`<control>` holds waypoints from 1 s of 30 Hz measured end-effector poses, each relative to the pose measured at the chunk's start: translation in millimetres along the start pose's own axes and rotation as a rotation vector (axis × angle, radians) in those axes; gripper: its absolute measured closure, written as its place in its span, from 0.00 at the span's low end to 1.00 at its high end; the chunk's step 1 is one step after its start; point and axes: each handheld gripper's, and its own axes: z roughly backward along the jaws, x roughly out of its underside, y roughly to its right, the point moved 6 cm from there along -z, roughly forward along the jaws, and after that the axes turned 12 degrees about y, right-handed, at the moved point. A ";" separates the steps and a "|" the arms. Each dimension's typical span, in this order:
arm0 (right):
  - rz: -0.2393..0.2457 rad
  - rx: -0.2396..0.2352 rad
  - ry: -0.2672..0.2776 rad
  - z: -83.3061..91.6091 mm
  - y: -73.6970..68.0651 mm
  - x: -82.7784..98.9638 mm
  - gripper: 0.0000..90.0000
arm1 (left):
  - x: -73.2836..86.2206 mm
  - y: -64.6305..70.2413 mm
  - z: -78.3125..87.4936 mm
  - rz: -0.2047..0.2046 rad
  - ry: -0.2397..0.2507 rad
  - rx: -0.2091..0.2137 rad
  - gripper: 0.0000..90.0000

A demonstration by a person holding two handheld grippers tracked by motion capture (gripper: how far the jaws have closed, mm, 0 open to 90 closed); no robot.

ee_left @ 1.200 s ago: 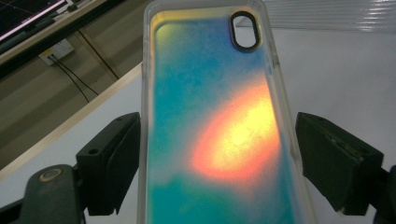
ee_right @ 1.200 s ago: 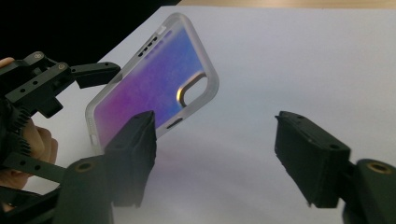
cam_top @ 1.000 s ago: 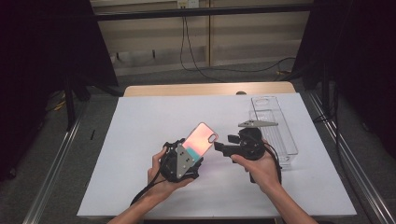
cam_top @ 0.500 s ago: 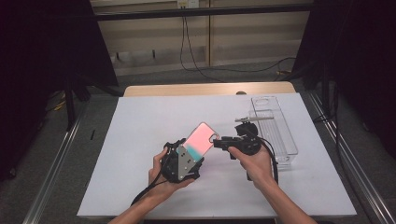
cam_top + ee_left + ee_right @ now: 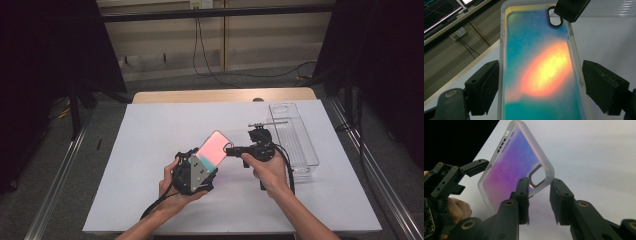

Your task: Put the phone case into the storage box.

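High view: the left tool (image 5: 196,172) sits in the person's left hand (image 5: 172,192) above the white counter (image 5: 150,150) and holds a phone case (image 5: 215,149) by its lower end, the case slanting up and to the right. The right tool (image 5: 235,150), in the right hand (image 5: 270,172), reaches in from the right, its tips at the case's upper corner. A clear tray (image 5: 295,137) lies on the counter to the right, just beside the right hand.

Left gripper view: the case (image 5: 541,67) stands lengthwise between the two jaws, its colours running from blue to orange and yellow. The left jaw lies against the case's edge; the right one stands close beside the other edge, contact hard to tell. One pad of the right tool (image 5: 570,10) covers the top corner by the camera cutout.

Right gripper view: the right tool (image 5: 539,192) has just been closing, its jaws astride the case's (image 5: 511,167) corner at the cutout. The left pad touches the case; a gap shows before the right pad, so it is not clamped. The left tool (image 5: 477,166) grips the far end.
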 end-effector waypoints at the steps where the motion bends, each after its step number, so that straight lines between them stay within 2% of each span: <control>1: -0.003 -0.001 -0.005 -1.3 1.2 0.1 0.77 | 0.5 0.1 -0.5 -0.002 0.002 -0.003 0.19; 6: -0.056 -0.009 -0.027 -5.3 5.7 0.5 0.77 | 1.4 0.7 -2.2 -0.004 -0.003 -0.001 0.19; 10: -0.061 -0.005 -0.027 -6.7 5.9 1.2 0.78 | 2.9 1.3 -3.2 -0.013 -0.009 -0.008 0.19; 12: -0.078 -0.005 -0.026 -7.9 7.0 1.7 0.78 | 2.8 2.0 -3.5 -0.020 -0.011 -0.009 0.19; 14: -0.095 -0.013 -0.027 -9.3 8.6 1.9 0.79 | 2.6 2.3 -3.8 -0.011 -0.007 -0.003 0.19; 17: -0.116 -0.021 -0.024 -10.6 8.8 1.8 0.82 | 2.5 1.7 -4.7 -0.021 -0.010 -0.018 0.19; 20: -0.117 -0.020 -0.004 -9.6 5.9 0.8 0.83 | 4.2 -0.1 -5.4 -0.008 -0.014 -0.014 0.19; 25: -0.133 -0.021 0.008 -8.8 6.5 1.2 0.85 | 3.8 0.5 -5.7 -0.012 -0.013 -0.017 0.19; 28: -0.161 -0.027 0.001 -9.2 8.4 0.8 0.86 | 4.5 1.2 -6.9 -0.009 -0.014 -0.017 0.19; 30: -0.169 -0.028 -0.005 -9.7 9.6 0.8 0.87 | 5.9 1.1 -7.9 0.007 -0.015 -0.012 0.19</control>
